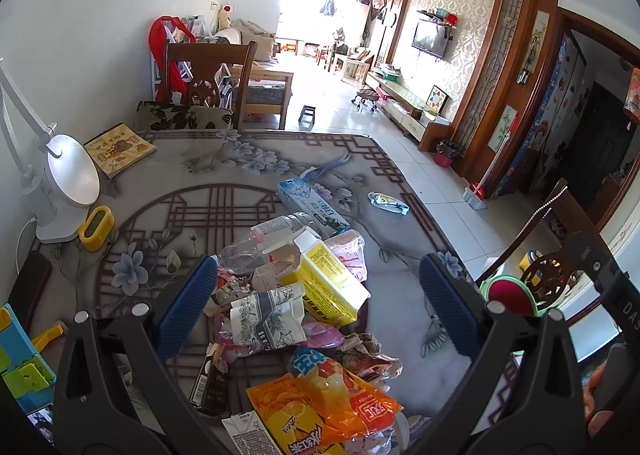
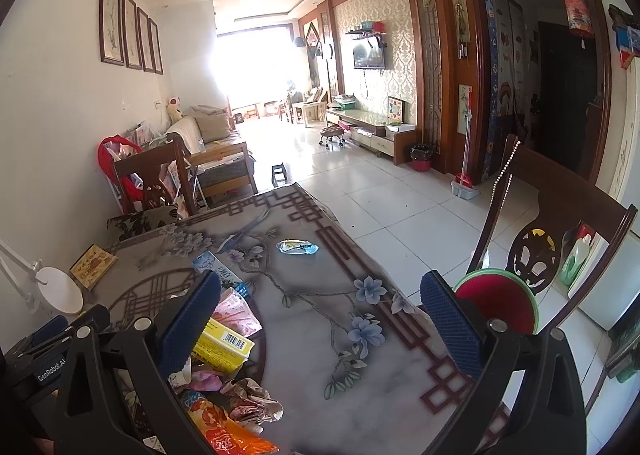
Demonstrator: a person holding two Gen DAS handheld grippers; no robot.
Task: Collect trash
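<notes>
We see a small blue wrapper (image 2: 298,247) lying alone on the table (image 2: 320,355), far ahead of our right gripper (image 2: 320,319), its long side going across. Our left gripper (image 1: 316,299) hangs over the trash pile (image 1: 304,295), further away. Both are wide open, holding nothing.

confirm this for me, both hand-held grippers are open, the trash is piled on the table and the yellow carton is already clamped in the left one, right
Not quite. The yellow carton is not clamped: the left wrist view shows it lying on the trash pile, with the left hand-held gripper open and its pads apart. The rest holds: the right hand-held gripper is open too, and the trash sits on the table.
</notes>
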